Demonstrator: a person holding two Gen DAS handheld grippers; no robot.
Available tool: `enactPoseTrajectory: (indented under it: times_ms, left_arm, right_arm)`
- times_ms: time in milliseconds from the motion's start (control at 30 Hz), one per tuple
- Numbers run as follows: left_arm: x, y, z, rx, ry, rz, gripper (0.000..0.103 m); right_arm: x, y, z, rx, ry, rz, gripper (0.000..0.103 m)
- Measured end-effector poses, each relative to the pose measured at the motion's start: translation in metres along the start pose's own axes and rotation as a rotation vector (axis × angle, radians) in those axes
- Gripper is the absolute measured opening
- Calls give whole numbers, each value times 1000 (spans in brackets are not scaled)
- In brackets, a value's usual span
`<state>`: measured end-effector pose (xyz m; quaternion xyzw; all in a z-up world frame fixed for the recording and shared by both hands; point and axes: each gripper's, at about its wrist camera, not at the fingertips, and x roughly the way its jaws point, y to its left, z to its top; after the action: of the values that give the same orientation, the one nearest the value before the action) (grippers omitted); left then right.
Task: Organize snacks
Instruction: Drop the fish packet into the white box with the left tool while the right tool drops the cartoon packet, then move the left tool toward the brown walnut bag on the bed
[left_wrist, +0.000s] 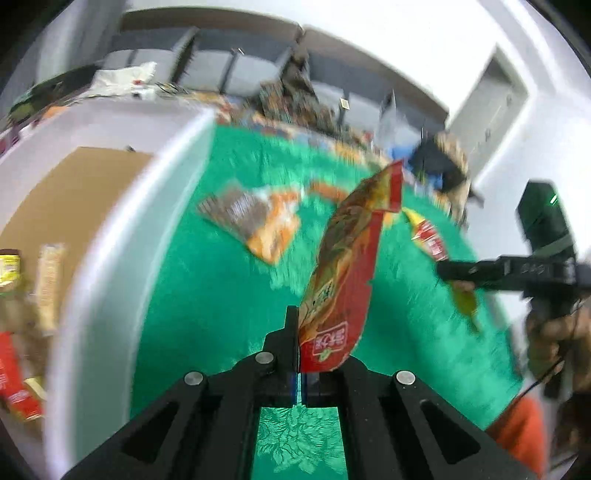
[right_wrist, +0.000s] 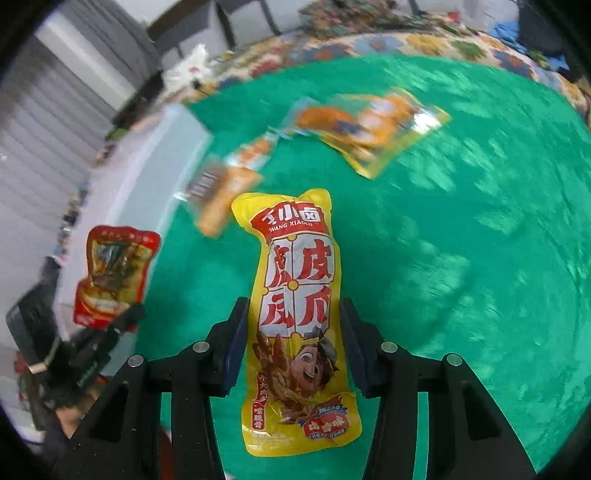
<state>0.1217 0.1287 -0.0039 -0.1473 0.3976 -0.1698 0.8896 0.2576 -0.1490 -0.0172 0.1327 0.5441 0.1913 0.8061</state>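
Observation:
My left gripper (left_wrist: 297, 328) is shut on the bottom edge of a red snack packet (left_wrist: 347, 258), which stands up above the green cloth (left_wrist: 207, 295). The right wrist view shows that red packet (right_wrist: 114, 273) at the left, held up by the left gripper (right_wrist: 127, 319). My right gripper (right_wrist: 291, 306) is shut on a long yellow snack packet (right_wrist: 295, 280), one pad against each long side. In the left wrist view the right gripper (left_wrist: 448, 271) holds the yellow packet (left_wrist: 430, 240) above the cloth at the right.
A white bin (left_wrist: 110, 240) with a cardboard floor stands left of the cloth and holds several snacks. An orange-and-brown packet (right_wrist: 221, 195) and a yellow-orange packet (right_wrist: 373, 129) lie on the cloth. A person's hand (left_wrist: 550, 332) grips the right tool.

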Motion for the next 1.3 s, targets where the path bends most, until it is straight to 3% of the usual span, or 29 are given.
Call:
enactPoseTrajectory:
  times_ms: [100,133,300,333,400,433,467,533,633,700,800,867,967,1100,1167,1300]
  left_arm:
    - [-43,24,23,-36,-81,36,0]
    - [-56,36,30,-44,-98,65,0]
    - [-94,111,51,-108,-106,281,0]
    - [-98,130,53,-135,-97,346,4]
    - [-98,152,51,-163,-58,429,38]
    - [-99,164,48,-180,-43,471,73]
    - [-105,172,43,-192,-53,507,86]
    - [-112,174,35,-200,-83,547,87]
    - [-113,159,24,-186,-96,522,87]
    - [-107,129,22,-128,-99,478,87]
    - [-91,71,22,-30,-88,363,89]
    - [-67,21,16,49,-59,255,100]
    - [-13,-34,4,158,14,171,102]
    - [79,-74,-13,212,112,222,102]
    - [119,-78,-18,215,132,271,102]
    - [171,-80,-20,240,146,392,103]
  right_arm:
    - [-4,57,23,-43,-36,109,49]
    - [-23,64,15,-56,-43,140,50]
    - [-1,192,45,-169,-51,296,50]
    - [7,216,48,-186,-57,318,51]
    - [27,255,57,-198,-59,359,55]
    - [36,266,60,-196,-49,370,63]
    - [46,276,62,-192,-30,379,71]
    - [51,280,60,-199,-31,372,69]
    - [36,254,42,-238,-111,290,69]
    - [28,211,27,-254,-171,183,70]
    - [25,117,-14,-267,-243,-117,70]
    - [21,49,-43,-231,-237,-311,70]
    - [9,-45,-76,-109,-207,-467,70]
    - [-5,-120,-83,19,-230,-536,70]
    - [-6,-131,-73,51,-253,-508,73]
    - [10,-135,-47,87,-295,-545,85]
